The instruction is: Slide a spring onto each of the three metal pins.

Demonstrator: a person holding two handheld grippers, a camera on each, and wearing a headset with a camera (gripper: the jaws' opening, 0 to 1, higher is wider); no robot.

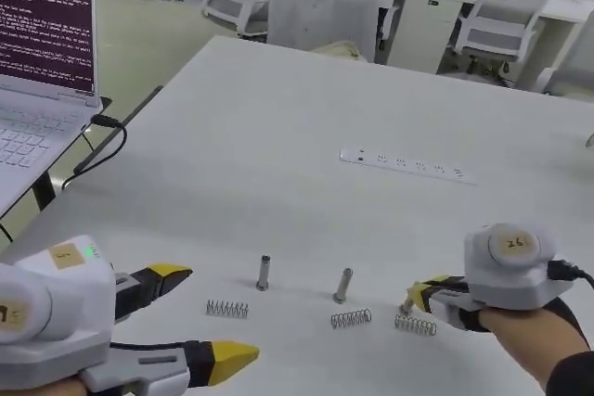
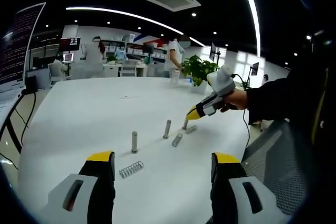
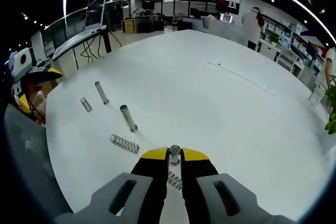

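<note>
Two metal pins [image 1: 264, 272] [image 1: 343, 285] stand upright on the white table [image 1: 278, 136]. A third pin [image 3: 175, 152] stands between the yellow tips of my right gripper [image 3: 175, 158], which is shut on it [image 1: 419, 298]. Three springs lie flat in front of the pins: the left spring [image 1: 227, 309], the middle spring [image 1: 351, 319] and the right spring [image 1: 415, 325], this last one just below the right gripper's jaws. My left gripper [image 1: 201, 314] hangs open near the table's front left, holding nothing, a short way from the left spring [image 2: 131, 169].
An open laptop [image 1: 42, 71] on a stand sits at the far left, with cables [image 1: 111, 141] running down beside it. A white power strip [image 1: 399, 162] lies mid-table beyond the pins. Office chairs [image 1: 320, 20] and desks stand past the far edge.
</note>
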